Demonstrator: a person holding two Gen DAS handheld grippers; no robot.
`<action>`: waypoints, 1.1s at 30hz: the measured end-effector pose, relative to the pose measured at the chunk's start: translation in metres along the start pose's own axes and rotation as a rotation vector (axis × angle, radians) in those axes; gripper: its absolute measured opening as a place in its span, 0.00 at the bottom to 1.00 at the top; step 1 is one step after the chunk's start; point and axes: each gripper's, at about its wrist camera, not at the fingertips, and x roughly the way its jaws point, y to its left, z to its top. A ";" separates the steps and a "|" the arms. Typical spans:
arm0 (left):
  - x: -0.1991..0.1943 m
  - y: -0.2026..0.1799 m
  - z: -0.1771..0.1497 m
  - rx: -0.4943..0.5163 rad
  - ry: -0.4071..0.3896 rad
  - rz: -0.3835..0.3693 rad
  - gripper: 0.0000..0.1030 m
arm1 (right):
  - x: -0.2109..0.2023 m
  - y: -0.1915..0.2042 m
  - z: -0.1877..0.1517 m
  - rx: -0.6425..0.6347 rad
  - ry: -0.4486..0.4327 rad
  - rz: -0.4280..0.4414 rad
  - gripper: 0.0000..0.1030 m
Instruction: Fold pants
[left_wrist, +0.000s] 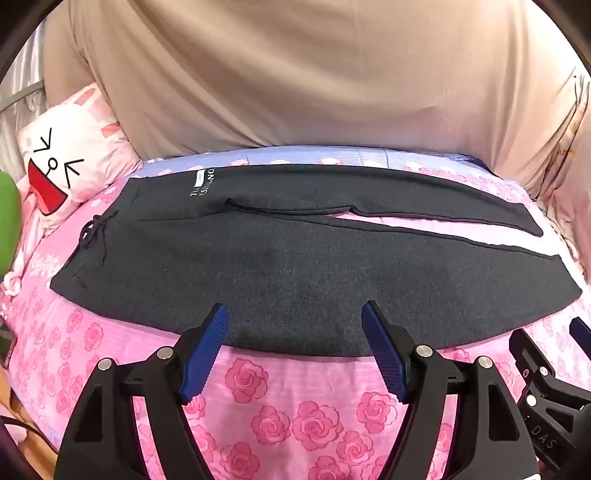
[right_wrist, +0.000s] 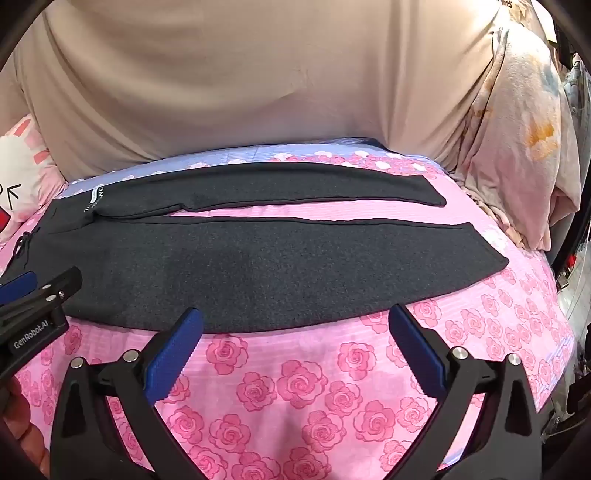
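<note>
Dark grey pants (left_wrist: 280, 266) lie flat across the pink rose bedsheet (left_wrist: 295, 413). The waistband and drawstring (left_wrist: 92, 236) are at the left, and the two legs run to the right, slightly apart. My left gripper (left_wrist: 295, 310) hovers open over the near edge of the pants, nothing between its blue pads. In the right wrist view the same pants (right_wrist: 258, 266) spread out ahead, and my right gripper (right_wrist: 295, 314) stands wide open at their near edge, empty. The left gripper's fingers (right_wrist: 55, 288) show at that view's left edge, over the waist end.
A white cartoon-face pillow (left_wrist: 62, 162) leans at the back left. A beige cover (left_wrist: 295, 74) rises behind the bed. A pale floral quilt (right_wrist: 517, 147) is bunched at the right. Something green (left_wrist: 7, 221) sits at the far left edge.
</note>
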 end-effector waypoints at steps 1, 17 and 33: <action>0.000 0.001 0.000 -0.002 0.001 -0.003 0.69 | 0.000 0.000 0.000 -0.001 0.000 -0.001 0.96; -0.009 -0.008 0.006 0.033 -0.017 0.033 0.69 | -0.004 0.003 0.001 0.011 -0.012 0.023 0.96; -0.007 -0.009 0.002 0.034 -0.026 0.035 0.69 | -0.006 0.005 0.002 0.019 -0.013 0.029 0.96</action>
